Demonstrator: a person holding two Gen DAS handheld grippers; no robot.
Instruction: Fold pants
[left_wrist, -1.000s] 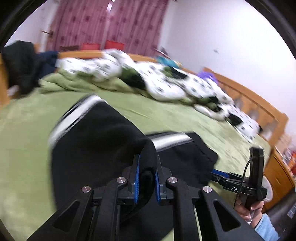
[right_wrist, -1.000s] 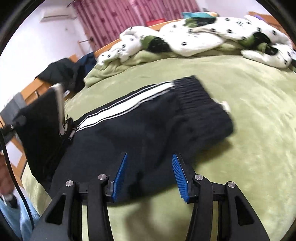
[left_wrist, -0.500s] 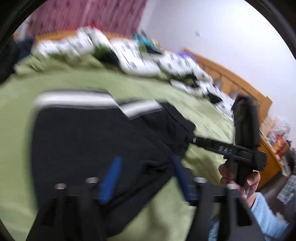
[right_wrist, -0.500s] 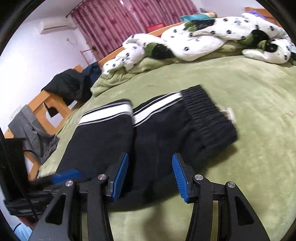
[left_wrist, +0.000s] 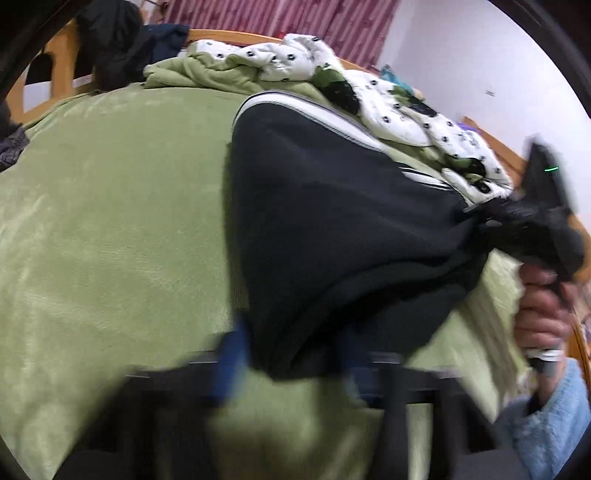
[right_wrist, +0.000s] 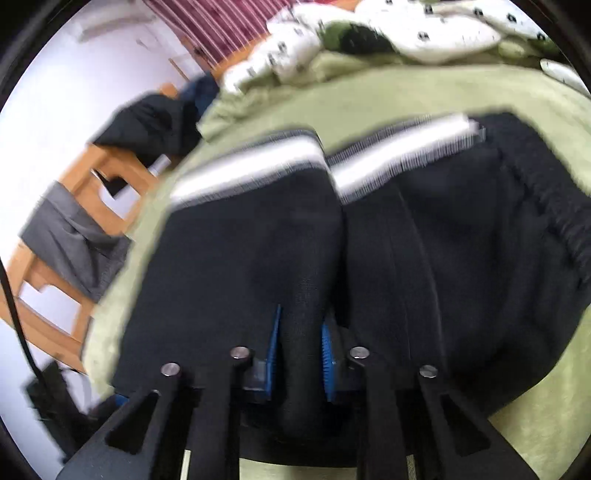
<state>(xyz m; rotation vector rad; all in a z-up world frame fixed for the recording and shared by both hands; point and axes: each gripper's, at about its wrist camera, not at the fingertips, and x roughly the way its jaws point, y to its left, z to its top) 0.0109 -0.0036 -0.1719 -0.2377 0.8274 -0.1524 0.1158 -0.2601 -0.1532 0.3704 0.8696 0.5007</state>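
Observation:
Black pants (left_wrist: 332, 221) with white side stripes lie folded on a green blanket (left_wrist: 110, 221). In the left wrist view, which is blurred, my left gripper (left_wrist: 291, 354) has its blue pads wide apart around the near edge of the cloth. My right gripper (left_wrist: 476, 218) reaches into the pants from the right. In the right wrist view, my right gripper (right_wrist: 299, 354) is shut on a fold of the black pants (right_wrist: 258, 240), whose white stripes (right_wrist: 251, 166) lie across the far edge. The waistband (right_wrist: 554, 206) lies to the right.
A white spotted duvet (left_wrist: 295, 62) and green bedding are heaped at the far side of the bed. A wooden bed frame (right_wrist: 85, 206) with dark clothes (right_wrist: 155, 125) draped on it stands at the left. Red curtains (left_wrist: 277, 18) hang behind.
My left gripper opened and let go of the pant fold. My right gripper moved in and closed on a fold of the pants. The top layer now lies folded over.

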